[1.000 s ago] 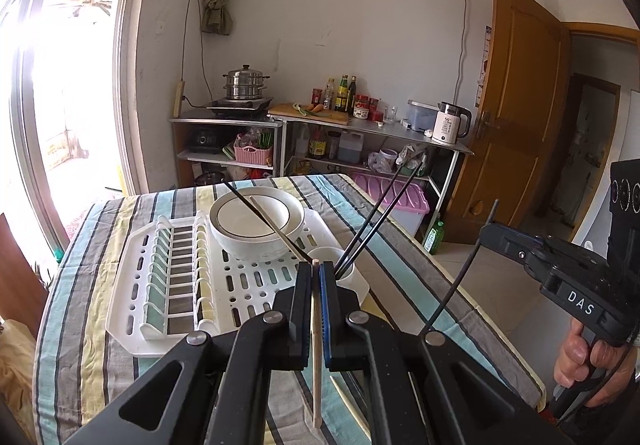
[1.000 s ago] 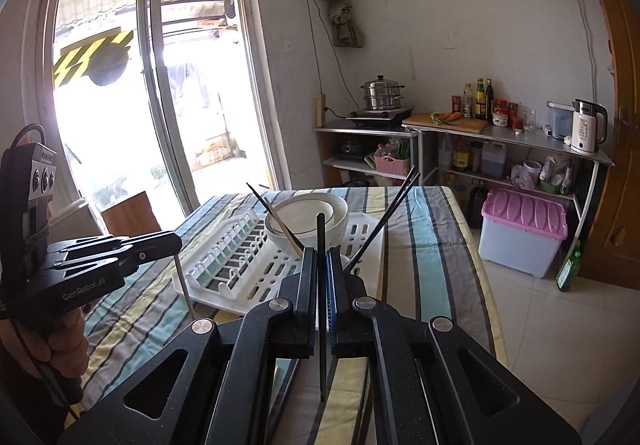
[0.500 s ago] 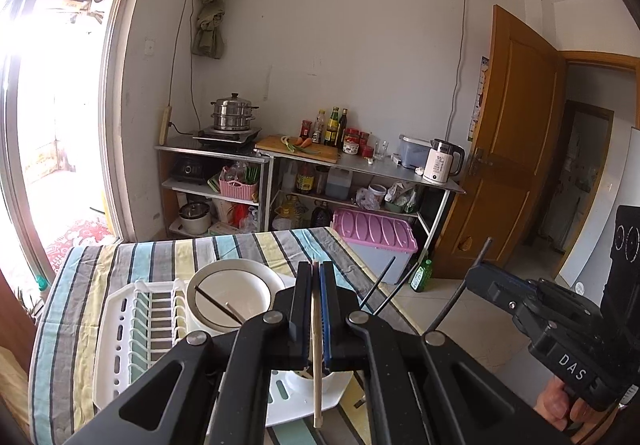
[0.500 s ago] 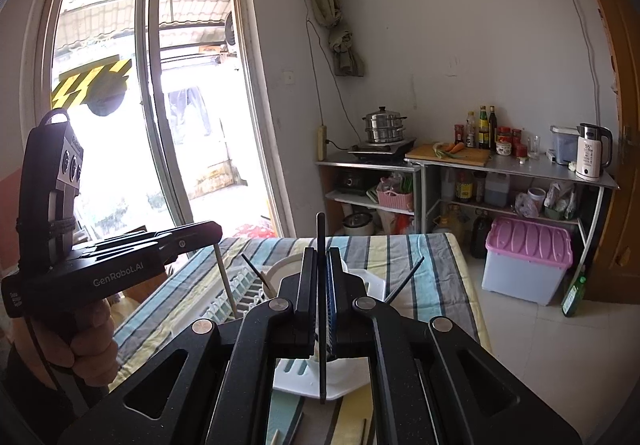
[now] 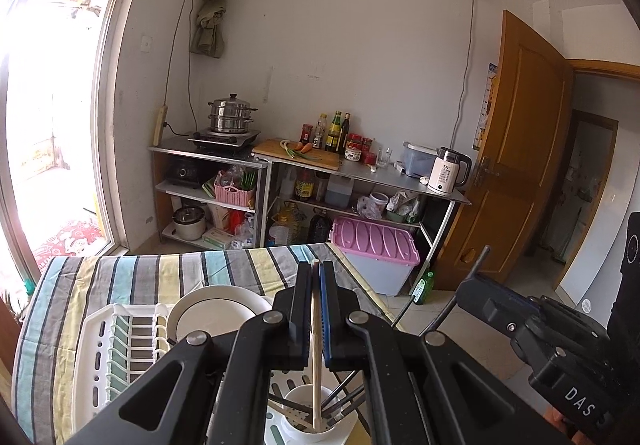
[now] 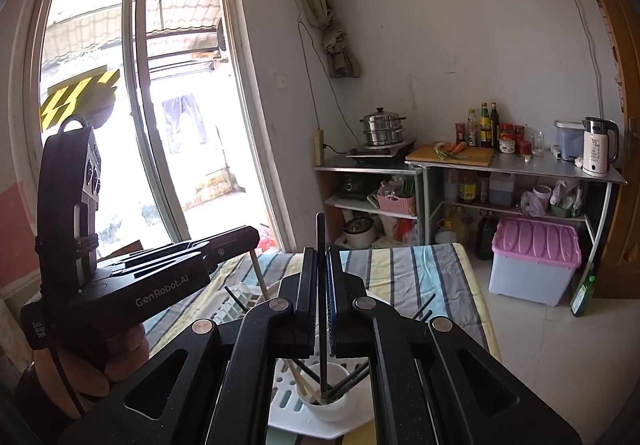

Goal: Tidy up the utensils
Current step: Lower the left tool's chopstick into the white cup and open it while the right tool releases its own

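Note:
My left gripper is shut on a pale wooden chopstick that hangs down with its lower end inside the white utensil cup on the white dish rack. My right gripper is shut on a black chopstick, held upright, its lower end in the same white cup. Several black chopsticks lean in the cup. A white bowl sits in the rack. In the right wrist view the left gripper appears at left with the wooden chopstick below it.
The rack stands on a table with a striped cloth. Behind are metal shelves with a steamer pot, bottles, a cutting board and a kettle. A pink-lidded bin and a wooden door are at right.
Both grippers have drawn back and risen with their chopsticks. The rack and cup have slid down to the bottom of both views, and more of the room shows.

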`<state>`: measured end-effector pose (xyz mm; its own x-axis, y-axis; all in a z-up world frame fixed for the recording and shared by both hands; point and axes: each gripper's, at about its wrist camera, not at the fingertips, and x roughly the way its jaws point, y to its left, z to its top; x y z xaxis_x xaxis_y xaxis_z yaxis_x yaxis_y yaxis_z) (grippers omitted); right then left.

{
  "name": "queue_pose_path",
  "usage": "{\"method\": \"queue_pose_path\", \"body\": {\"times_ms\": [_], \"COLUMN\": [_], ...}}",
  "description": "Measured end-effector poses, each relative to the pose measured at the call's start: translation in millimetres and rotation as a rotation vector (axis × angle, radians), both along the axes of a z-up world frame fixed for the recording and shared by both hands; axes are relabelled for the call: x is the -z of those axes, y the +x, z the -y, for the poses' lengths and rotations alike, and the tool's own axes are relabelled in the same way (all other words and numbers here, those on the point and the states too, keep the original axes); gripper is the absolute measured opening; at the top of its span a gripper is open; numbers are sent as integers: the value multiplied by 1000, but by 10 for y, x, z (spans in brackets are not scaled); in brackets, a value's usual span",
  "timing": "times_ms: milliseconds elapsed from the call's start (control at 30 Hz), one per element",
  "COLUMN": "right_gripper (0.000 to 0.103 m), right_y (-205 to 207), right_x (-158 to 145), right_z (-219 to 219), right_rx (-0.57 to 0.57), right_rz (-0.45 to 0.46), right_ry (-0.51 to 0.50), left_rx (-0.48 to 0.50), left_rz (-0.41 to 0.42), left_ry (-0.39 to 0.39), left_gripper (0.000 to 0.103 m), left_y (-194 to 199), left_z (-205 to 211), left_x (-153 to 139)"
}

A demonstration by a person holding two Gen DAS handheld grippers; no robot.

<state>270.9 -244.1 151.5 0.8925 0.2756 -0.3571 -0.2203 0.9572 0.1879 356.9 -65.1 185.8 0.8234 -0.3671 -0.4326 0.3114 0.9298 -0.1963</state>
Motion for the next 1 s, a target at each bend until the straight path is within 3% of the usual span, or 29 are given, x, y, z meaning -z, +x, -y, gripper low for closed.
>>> {"method": "queue_pose_path", "body": {"times_ms": [600, 1000], "right_gripper": [4, 8], "right_y": [199, 174], "right_x": [478, 466], "right_z": [175, 269], "right_rx": [39, 62], "right_rz": [-126, -158], "right_ry": [19, 12], "left_rx": [-24, -54], "left_rz": [-135, -139], "left_ry": [19, 50], "left_gripper": [4, 4], "left_y": [308, 311], "left_z": [-9, -68], "left_x": [730, 782]}}
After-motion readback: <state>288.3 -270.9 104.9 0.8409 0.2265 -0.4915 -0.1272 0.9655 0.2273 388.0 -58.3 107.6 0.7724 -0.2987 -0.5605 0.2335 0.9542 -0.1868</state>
